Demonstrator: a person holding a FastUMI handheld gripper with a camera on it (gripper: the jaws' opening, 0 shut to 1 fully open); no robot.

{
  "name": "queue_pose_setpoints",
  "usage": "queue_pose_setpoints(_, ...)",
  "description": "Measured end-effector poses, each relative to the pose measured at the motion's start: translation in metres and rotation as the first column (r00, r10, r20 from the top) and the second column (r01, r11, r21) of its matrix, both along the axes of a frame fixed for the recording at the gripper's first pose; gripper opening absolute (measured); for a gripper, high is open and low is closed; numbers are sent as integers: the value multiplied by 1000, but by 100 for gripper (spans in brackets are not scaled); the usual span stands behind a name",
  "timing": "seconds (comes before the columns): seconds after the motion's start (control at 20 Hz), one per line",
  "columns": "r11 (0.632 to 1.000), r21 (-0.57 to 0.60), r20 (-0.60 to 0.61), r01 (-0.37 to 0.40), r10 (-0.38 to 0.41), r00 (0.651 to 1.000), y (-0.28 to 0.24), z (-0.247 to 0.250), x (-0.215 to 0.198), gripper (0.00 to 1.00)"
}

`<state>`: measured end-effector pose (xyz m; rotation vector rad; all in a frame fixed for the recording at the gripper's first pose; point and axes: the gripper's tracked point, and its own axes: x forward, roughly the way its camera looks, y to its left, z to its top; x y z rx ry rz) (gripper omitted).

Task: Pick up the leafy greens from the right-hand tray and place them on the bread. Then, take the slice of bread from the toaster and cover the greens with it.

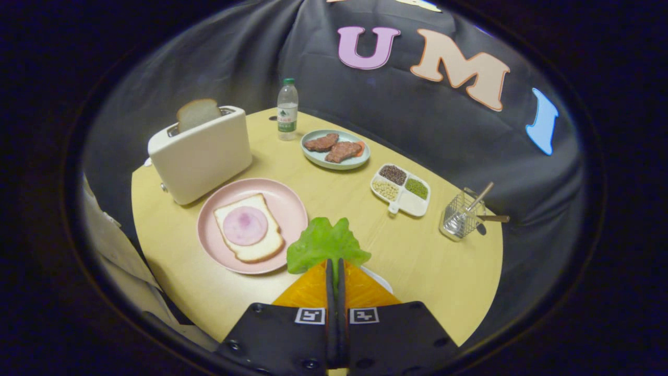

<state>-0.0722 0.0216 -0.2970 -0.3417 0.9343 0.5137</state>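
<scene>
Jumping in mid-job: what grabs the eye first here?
The leafy greens, pinched between the gripper fingers, held above the table. Just beyond to the left, the pink plate holds bread topped with a ham slice. Behind it, another slice stands in the toaster.

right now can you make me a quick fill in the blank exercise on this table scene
1. The hand-held gripper is shut on the green ____ leaf.
2. The ham-topped bread slice lies on the round ____ plate.
3. A second bread slice stands in the cream ____.

Missing words: lettuce; pink; toaster
</scene>
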Motion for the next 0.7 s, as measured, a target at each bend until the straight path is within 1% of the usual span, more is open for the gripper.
queue_pose_setpoints(0.3, 999, 33, 8, -3, 2, 1000, 55, 9, 4, 3)
queue_pose_setpoints(0.45, 997, 73, -8, 9, -9, 1000, 85, 5, 4, 3)
queue_pose_setpoints(0.7, 993, 110, -52, 31, -25, 998, 122, -11, -4, 3)
